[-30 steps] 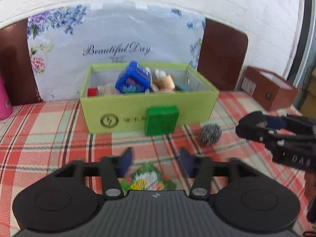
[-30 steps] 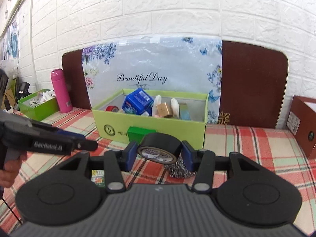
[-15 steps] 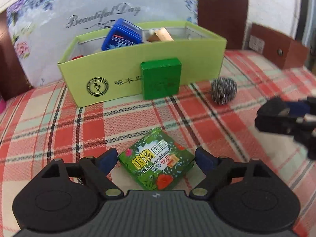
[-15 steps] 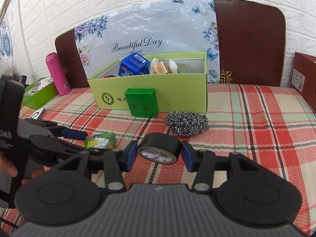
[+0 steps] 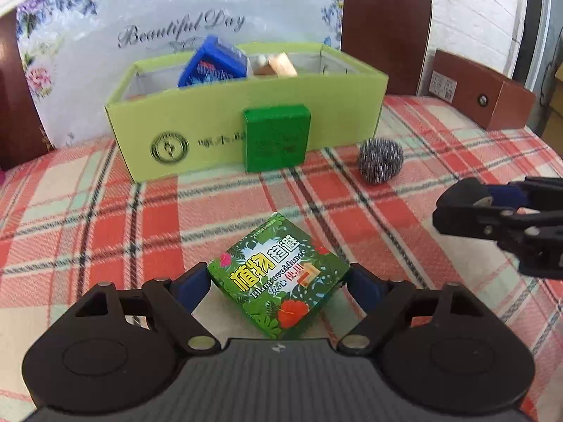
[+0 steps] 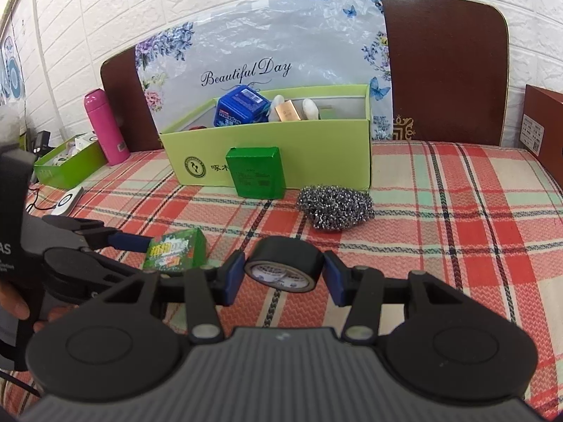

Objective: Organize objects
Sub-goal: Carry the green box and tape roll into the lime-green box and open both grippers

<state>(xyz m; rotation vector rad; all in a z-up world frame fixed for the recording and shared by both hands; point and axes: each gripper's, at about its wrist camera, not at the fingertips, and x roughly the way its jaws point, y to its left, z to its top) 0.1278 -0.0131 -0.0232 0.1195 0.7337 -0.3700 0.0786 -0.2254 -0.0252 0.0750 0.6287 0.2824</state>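
Left wrist view: left gripper (image 5: 278, 283) with jaws spread wide astride the flat green packet (image 5: 279, 276), lying on the plaid surface (image 5: 105, 218) in front of the light-green box (image 5: 218, 137); likely pre-grasp, needing closure next.

Right wrist view: right gripper (image 6: 283, 276) clamped on black tape roll (image 6: 285, 263), nearer than the box; probably needs carrying there.
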